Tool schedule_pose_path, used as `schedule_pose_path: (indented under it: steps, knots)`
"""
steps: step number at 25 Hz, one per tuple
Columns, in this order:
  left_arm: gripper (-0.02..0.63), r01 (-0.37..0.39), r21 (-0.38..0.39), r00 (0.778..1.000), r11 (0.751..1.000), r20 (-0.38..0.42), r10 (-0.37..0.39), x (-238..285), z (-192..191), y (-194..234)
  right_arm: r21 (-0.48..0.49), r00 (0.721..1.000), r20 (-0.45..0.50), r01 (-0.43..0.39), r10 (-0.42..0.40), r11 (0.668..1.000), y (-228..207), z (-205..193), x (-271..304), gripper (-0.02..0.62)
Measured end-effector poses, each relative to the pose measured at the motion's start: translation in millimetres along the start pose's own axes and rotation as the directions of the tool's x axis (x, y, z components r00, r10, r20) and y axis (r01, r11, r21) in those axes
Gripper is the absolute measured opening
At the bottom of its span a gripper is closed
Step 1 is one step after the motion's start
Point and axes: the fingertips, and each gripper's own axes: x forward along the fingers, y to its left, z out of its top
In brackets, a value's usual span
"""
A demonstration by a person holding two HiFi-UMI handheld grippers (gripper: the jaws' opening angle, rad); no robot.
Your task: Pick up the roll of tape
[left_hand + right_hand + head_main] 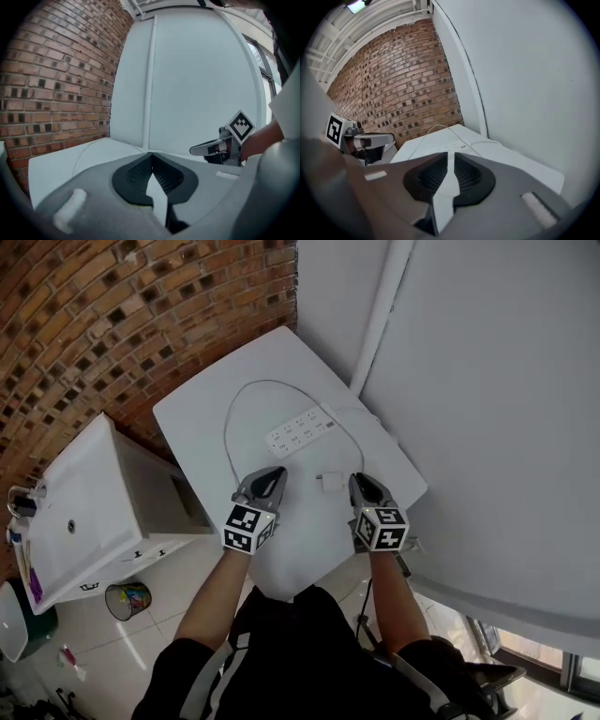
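Note:
I cannot make out a roll of tape in any view. A small white object [330, 481] lies on the white table [272, 367] between my two grippers. My left gripper [273, 474] hovers over the table's near part; in the left gripper view its tips [150, 153] meet with nothing between them. My right gripper [362, 482] hovers just right of the small object; in the right gripper view its jaws [450, 157] stand a narrow slit apart and empty. Each gripper also shows from the side in the other's view, the right gripper [205, 149] and the left gripper [379, 138].
A white power strip [300, 430] with a looping white cable [230, 418] lies mid-table. A white pipe [380, 315] runs up the white wall behind. The brick wall [112, 315] is to the left, with a white cabinet [84, 498] and a small bin [128, 598] beside the table.

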Motion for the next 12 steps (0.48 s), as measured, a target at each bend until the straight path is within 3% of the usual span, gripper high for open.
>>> schedule_pose_path:
  steps: [2, 5, 12]
  knots:
    - [0.002, -0.028, 0.004, 0.999, 1.0, 0.036, 0.028, -18, 12, 1, 0.014, 0.998, 0.046, -0.051, 0.05, 0.999, 16, 12, -4, 0.005]
    - [0.002, -0.069, 0.017, 0.995, 0.997, 0.069, 0.067, -44, 18, 4, -0.007, 0.99, 0.087, -0.11, 0.11, 0.994, 41, 17, -12, 0.005]
    - [0.002, -0.1, 0.012, 0.984, 0.995, 0.15, 0.097, -119, 19, 1, -0.036, 0.984, 0.147, -0.091, 0.096, 0.995, 94, 6, -49, 0.005]
